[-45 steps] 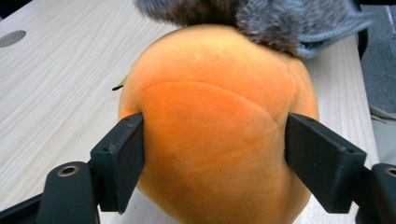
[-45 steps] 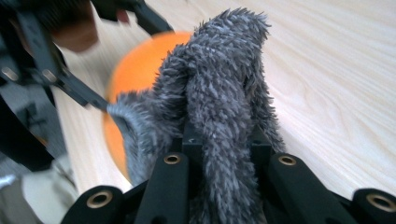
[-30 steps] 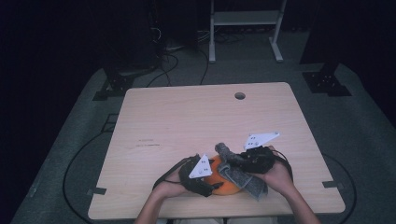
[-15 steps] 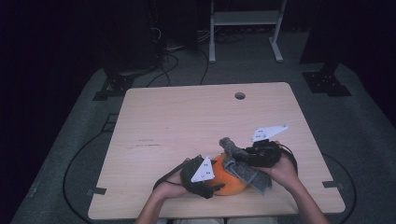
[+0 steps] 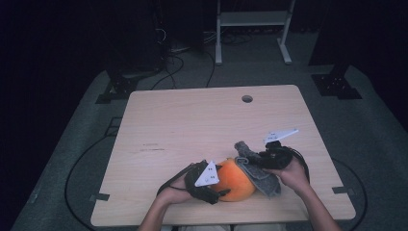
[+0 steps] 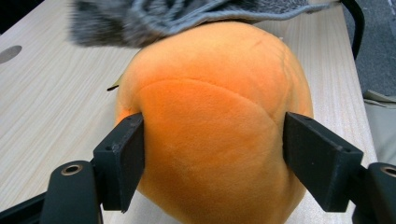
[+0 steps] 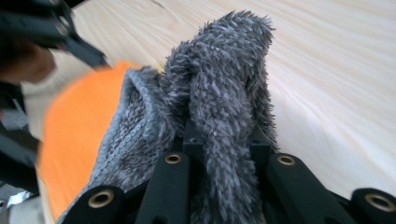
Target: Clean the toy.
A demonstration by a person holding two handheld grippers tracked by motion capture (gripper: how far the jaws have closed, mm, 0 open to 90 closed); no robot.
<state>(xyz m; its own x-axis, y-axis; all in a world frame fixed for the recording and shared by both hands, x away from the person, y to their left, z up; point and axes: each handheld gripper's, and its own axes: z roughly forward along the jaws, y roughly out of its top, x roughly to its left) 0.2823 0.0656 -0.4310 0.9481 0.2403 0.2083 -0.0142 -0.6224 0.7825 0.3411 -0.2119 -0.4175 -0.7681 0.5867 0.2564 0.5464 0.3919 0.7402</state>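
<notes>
Down at the 6 o'clock edge of the table (image 5: 192, 125), closest to the person, sits an orange plush ball (image 5: 235, 180), and both grippers are busy on it. The left gripper (image 5: 219, 192) comes in from about 8 o'clock of the ball and has its jaws clamped on either side of it; in the left gripper view the two black pads press into the fuzzy orange sides, so that's a solid grip on the ball (image 6: 215, 140). The right gripper (image 5: 255, 159) sits at roughly 2 o'clock of the ball, jaws pinched tight on a grey cloth (image 5: 257, 171), a fluffy, knitted-looking thing. In the right gripper view the cloth (image 7: 219, 93) bunches up between the closed jaws and sticks up past them, with one edge draped on the ball (image 7: 74, 140). From the high view the cloth lies over the ball's 3 o'clock side and trails onto the table toward 5 o'clock. There's a small round hole (image 5: 247, 98) in the tabletop up at 12 o'clock, well apart from all this.
</notes>
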